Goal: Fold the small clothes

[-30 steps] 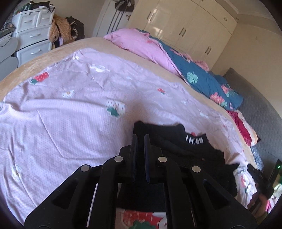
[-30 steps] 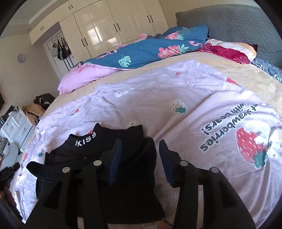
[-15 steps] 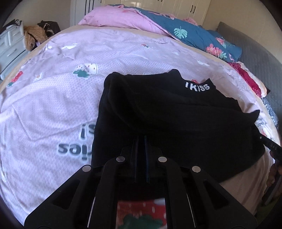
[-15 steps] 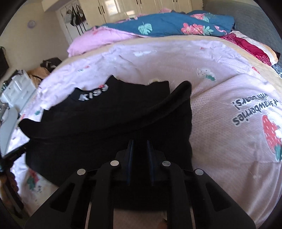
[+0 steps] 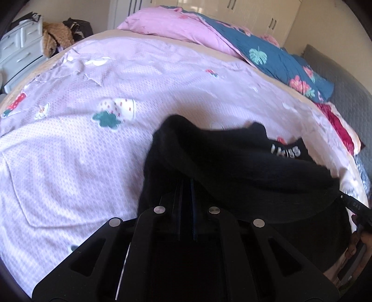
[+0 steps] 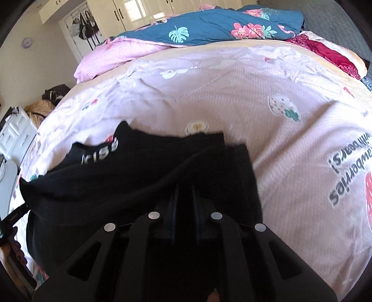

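The black garment (image 5: 244, 176) lies low and centre-right in the left view on the pink bedspread (image 5: 69, 162); it looks soft, light and limp; the left gripper (image 5: 186, 185) and right gripper (image 6: 184, 192) are each clamped on its near hem; best held at corners.

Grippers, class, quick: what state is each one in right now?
Left gripper: closed on the black garment.
Right gripper: jaws just closed, gripping the same garment.

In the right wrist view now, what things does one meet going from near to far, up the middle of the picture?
right gripper, shut on the black garment → strawberry-print sheet → blue floral quilt → cream wardrobe doors.
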`<state>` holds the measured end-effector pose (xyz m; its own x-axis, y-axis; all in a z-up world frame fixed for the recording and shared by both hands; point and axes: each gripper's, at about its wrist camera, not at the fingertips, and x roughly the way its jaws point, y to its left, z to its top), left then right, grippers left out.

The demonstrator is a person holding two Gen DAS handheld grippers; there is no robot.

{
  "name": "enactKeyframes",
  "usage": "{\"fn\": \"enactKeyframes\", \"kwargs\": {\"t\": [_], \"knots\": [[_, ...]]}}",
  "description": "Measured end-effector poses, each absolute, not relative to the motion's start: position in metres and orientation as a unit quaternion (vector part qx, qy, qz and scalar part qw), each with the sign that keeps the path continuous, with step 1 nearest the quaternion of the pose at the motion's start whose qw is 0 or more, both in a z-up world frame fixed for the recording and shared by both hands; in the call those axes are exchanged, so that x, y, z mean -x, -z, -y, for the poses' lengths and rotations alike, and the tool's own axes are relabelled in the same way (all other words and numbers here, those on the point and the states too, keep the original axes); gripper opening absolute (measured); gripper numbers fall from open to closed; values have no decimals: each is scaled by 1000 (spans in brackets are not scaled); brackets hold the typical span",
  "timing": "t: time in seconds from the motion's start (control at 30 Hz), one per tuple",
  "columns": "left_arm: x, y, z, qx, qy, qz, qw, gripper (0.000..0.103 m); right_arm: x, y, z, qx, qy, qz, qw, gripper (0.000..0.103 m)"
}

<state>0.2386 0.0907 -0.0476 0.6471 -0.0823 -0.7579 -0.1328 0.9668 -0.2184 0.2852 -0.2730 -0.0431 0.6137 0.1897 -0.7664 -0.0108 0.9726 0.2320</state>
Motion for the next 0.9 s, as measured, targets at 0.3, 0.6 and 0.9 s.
{"fn": "enactKeyframes", "kwargs": {"t": [0.3,0.6,0.9], "knots": [[-250,42,-116,161,-23,-404,900,29,-283,27,316,-105,-20,-401,910,46],[-260,46,-95,109,-10,-415,903,5,-293,44,319,-92,-53,-435,894,37],[-231,13,-108,138,-12,-349,927,3,-274,5,315,-104,-84,-366,921,7]]}}
